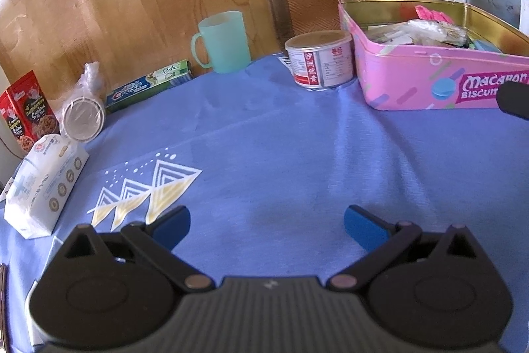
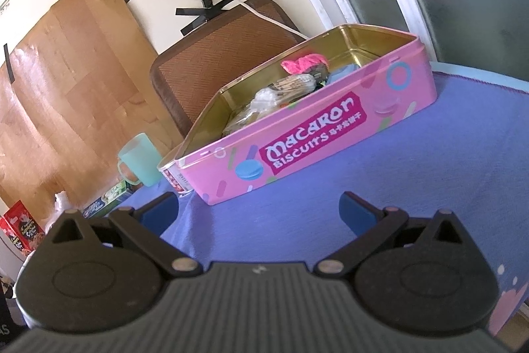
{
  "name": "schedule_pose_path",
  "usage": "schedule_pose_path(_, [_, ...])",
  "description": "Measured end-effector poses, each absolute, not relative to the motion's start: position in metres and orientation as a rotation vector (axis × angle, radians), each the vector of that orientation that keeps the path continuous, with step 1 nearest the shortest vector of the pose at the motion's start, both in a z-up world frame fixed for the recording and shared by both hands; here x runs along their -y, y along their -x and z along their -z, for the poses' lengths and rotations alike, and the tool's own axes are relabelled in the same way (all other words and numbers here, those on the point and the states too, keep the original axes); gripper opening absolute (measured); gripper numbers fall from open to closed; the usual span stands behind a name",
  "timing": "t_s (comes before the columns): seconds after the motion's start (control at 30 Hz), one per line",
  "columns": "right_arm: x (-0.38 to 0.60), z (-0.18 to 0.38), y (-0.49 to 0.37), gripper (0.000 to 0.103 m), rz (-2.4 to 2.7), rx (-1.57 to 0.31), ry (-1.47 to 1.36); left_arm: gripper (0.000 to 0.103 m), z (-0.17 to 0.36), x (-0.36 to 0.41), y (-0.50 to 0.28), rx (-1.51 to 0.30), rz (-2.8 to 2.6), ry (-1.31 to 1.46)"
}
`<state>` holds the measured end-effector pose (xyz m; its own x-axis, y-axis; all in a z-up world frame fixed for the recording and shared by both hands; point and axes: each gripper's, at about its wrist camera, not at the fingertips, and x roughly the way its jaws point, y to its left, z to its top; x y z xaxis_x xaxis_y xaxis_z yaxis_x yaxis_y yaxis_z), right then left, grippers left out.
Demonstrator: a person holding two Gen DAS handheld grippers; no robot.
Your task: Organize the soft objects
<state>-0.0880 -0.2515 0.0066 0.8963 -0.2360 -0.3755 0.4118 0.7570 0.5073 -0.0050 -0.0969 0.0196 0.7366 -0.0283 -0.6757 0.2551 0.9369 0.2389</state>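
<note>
Both the left hand-held gripper (image 1: 267, 222) and right hand-held gripper (image 2: 259, 210) hover wide and empty over the blue-clothed bench (image 1: 297, 154), so I judge the next move is reaching left for the soft white paper-wrapped packet (image 1: 43, 187) to carry it into the open pink rectangular biscuit tin (image 2: 297, 151).

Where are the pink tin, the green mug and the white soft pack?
pink tin (image 2: 297, 151): right wrist view, front wall label.
green mug (image 1: 228, 42): left wrist view, body.
white soft pack (image 1: 43, 187): left wrist view, top face.

Left gripper (image 1: 267, 225) and right gripper (image 2: 259, 210): black linkage arms, blue fingertips, metal-looking pivot pins, ribbed grey body.
</note>
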Motion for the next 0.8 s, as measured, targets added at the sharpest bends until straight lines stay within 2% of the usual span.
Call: schedule_pose_path(0.8, [0.2520, -0.0080, 0.0829, 0.103, 0.350, -0.310, -0.607, 0.103, -0.0195, 0.0958, 0.0031, -0.740, 0.177, -0.324])
